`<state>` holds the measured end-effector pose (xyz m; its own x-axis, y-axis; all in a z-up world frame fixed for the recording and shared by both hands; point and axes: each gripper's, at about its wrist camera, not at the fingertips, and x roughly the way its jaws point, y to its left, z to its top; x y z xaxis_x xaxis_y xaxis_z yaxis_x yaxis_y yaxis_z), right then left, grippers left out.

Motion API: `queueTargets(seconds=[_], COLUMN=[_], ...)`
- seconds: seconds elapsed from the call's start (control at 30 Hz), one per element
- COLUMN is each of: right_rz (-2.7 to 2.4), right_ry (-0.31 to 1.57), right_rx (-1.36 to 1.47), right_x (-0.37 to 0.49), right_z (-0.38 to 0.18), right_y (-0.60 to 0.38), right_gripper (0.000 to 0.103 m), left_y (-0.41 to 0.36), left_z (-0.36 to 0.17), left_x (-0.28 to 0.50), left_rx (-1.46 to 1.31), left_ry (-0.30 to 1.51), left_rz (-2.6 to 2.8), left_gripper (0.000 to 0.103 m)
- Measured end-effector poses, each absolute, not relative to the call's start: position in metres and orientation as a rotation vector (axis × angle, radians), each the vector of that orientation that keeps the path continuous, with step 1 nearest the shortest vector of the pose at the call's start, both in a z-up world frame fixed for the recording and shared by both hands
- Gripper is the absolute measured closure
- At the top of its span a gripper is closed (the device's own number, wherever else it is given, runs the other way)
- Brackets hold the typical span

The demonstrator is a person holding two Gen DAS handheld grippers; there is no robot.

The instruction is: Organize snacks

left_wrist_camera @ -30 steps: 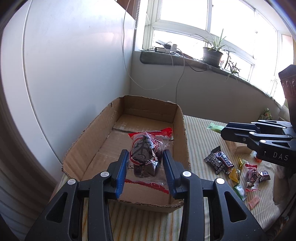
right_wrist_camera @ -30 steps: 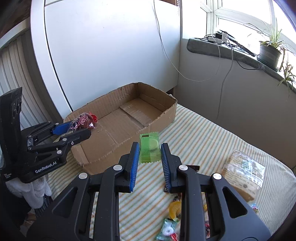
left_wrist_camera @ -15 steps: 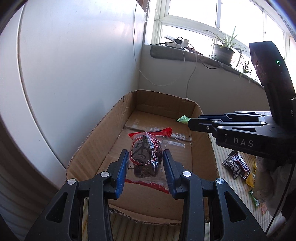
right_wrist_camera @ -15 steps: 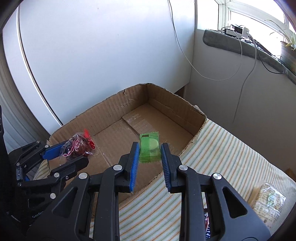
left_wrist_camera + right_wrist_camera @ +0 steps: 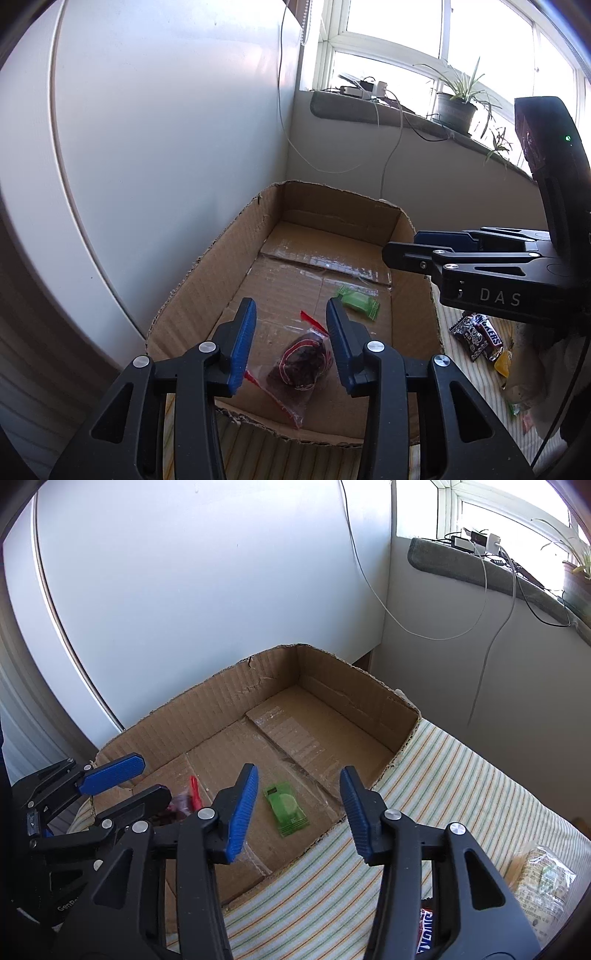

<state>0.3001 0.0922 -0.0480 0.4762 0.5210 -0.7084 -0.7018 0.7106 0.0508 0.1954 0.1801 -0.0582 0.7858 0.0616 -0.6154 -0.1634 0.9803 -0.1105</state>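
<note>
Both snacks lie loose on the floor of the shallow brown cardboard box (image 5: 332,686). The right gripper (image 5: 297,805), jaws opening with nothing between them, hangs above the flat green wrapped sweet (image 5: 286,808). The left gripper (image 5: 290,341), jaws opening, pads clear, hangs over the clear red-trimmed packet of dark snack (image 5: 301,363).

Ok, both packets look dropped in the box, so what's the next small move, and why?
Probably lift the right gripper back toward the loose snacks on the striped cloth. Its jaws are opening with nothing between them; the green packet lies flat on the cardboard box floor, and the red-trimmed bag lies below the open left gripper.
</note>
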Motion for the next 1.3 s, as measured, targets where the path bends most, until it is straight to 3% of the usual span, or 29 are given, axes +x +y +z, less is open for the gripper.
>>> queueTargets(seconds=[0.8,1.3], right_rz=[0.674,0.494], right_ry=[0.692,0.783], right_rx=[-0.221,-0.248], right_x=[0.238,0.202], right_z=[-0.01,-0.036], right_y=[-0.03,-0.152], right_gripper=[0.055,0.055], left_y=[0.105,0.024], left_z=[-0.031,-0.062], left_x=[0.152,0.149], left_rx=[-0.133,-0.128], left_ry=[0.608,0.727], left_rz=[-0.019,-0.217], left_gripper=[0.065,0.065])
